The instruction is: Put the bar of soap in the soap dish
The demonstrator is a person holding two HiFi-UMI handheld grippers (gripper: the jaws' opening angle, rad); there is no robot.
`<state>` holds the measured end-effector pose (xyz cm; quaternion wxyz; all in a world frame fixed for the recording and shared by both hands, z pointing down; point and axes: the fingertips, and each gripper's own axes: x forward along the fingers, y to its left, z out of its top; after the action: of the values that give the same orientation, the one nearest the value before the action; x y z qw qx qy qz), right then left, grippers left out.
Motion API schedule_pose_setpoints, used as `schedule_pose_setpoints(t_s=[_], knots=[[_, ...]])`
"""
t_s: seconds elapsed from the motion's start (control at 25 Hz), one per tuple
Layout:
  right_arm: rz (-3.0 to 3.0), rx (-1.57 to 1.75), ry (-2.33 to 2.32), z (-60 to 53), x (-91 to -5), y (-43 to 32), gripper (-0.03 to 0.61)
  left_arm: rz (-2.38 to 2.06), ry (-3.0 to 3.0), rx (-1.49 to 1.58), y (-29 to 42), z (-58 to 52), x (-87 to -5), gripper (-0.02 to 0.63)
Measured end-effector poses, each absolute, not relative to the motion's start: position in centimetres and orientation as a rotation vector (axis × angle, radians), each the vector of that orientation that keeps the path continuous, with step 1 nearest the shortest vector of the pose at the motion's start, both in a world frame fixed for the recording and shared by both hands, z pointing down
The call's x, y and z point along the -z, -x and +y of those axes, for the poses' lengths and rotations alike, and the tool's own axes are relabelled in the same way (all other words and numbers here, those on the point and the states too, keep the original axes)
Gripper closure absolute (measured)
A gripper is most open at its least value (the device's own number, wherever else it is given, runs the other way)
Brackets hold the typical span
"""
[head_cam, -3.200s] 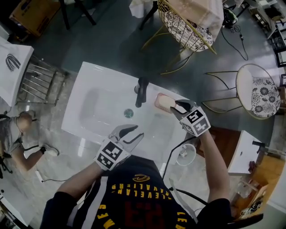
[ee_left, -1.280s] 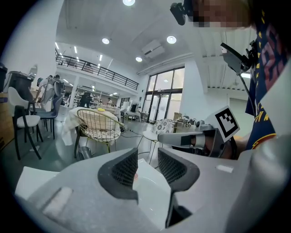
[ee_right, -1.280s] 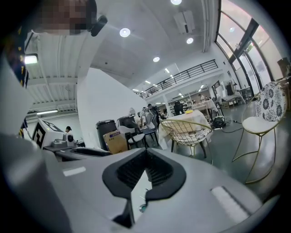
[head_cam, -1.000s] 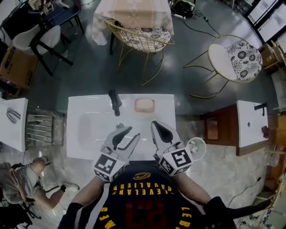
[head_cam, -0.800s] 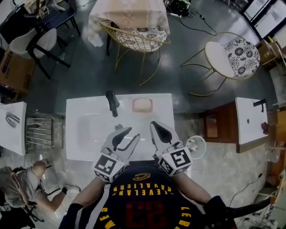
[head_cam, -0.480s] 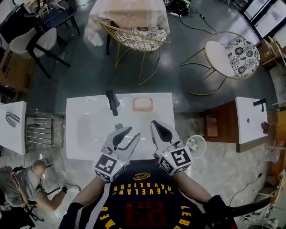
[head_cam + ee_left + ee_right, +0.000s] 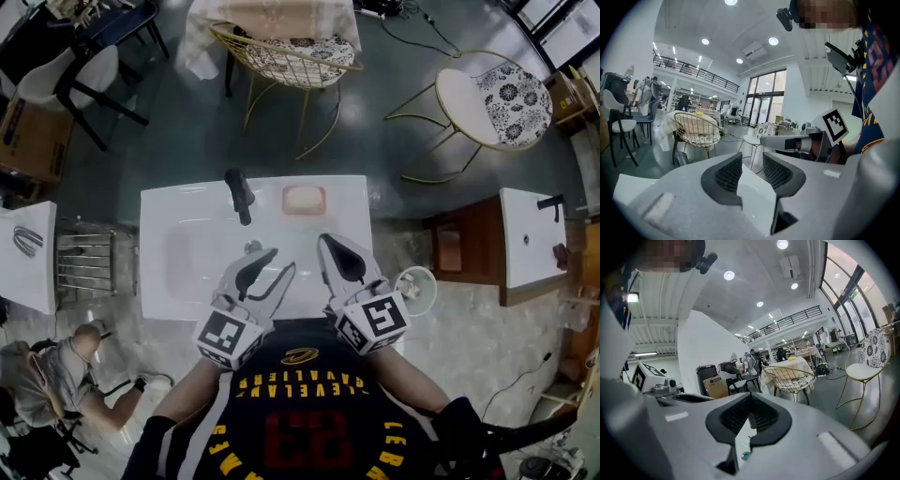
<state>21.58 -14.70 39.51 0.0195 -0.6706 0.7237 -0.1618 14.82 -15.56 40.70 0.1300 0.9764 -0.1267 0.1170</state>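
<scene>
The bar of soap lies in the pinkish soap dish, which sits on the far edge of the white sink, just right of the black faucet. Both tools are on the near side, well apart from the dish, and point across the basin. The left gripper has its jaws spread, with only the white of the basin showing between the ribbed pads. The right gripper, just to its right, has its jaws pressed together and carries nothing. The drain shows near the tip of the left one. Beyond the sink stands a gold wire chair, and further right a round-seated chair with a patterned cushion. Down on the floor to the near left, a person is crouching.
</scene>
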Motion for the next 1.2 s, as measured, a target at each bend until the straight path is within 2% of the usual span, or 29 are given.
schedule_pose_setpoints(t_s=[1.2], knots=[[2.292, 0.526, 2.070, -14.8, -40.4, -20.6, 0.577, -0.333, -2.848, -0.362, -14.7, -15.5, -41.6, 0.474]])
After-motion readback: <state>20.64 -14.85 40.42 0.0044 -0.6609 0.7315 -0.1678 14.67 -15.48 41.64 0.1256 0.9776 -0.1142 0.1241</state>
